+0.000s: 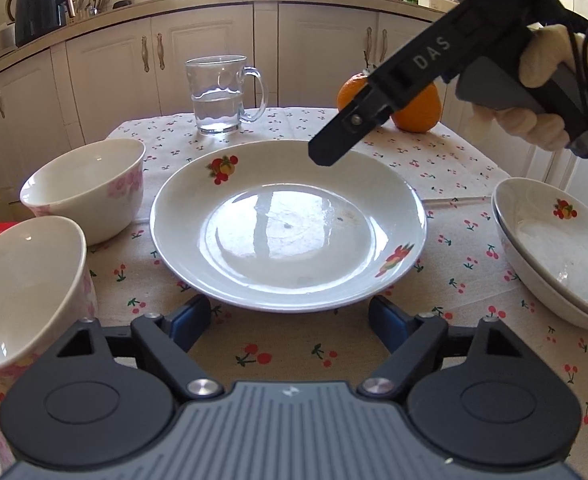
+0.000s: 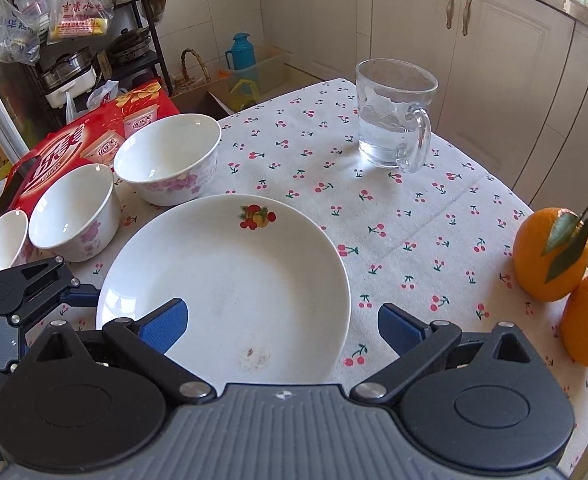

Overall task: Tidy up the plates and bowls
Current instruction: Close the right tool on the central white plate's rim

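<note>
left fingers sit spread either side of the big plate rim, not pinching it (plate's flat on the cherry-print surface). right fingers spread wide above the same plate, holding nothing.

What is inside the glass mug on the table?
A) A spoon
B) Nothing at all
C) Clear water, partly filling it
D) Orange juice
C: the mug holds a clear liquid that reaches roughly halfway up, seen from the right wrist view too; no spoon or coloured drink is in it.
</note>
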{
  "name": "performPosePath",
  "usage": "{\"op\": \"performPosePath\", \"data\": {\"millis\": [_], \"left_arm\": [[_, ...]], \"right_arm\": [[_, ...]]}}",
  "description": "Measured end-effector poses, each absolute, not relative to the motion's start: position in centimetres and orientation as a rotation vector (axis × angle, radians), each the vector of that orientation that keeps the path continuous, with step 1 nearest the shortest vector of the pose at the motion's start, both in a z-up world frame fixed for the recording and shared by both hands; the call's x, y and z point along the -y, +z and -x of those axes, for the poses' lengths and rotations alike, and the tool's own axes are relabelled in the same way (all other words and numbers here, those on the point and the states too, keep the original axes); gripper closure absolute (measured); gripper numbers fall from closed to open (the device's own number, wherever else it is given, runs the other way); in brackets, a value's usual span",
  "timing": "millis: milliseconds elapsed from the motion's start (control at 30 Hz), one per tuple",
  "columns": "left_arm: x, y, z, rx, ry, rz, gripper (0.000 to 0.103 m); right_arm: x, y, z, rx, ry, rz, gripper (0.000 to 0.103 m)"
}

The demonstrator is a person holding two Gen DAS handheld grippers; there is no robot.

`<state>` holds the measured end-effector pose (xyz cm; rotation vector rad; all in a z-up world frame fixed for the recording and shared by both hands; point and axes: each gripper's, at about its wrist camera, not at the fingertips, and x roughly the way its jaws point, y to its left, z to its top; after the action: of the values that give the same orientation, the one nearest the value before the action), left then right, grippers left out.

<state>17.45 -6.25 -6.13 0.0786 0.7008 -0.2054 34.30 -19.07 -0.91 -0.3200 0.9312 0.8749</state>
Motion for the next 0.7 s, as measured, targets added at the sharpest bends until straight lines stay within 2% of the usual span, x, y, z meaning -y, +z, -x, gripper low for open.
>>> {"op": "performPosePath", "data": {"millis": [200,300,700], "left_arm": [[6.2,-6.0,-17.4,-0.697,-0.203,-0.078,0.019],[6.1,-5.9,-17.4,-0.696,-0.212,-0.076,0.022],[6.0,-6.0,-17.5,-0.696,-0.222,-0.081,0.024]], "right_arm": [[17.6,-1.8,-37.6,-0.970,0.942,0.316,0.010],[17.0,-2.7,-39.2,-1.011,0.962,0.304,0.019],[16.2,-4.4,-41.0,-1.100,1.067,0.253,0.028]]}}
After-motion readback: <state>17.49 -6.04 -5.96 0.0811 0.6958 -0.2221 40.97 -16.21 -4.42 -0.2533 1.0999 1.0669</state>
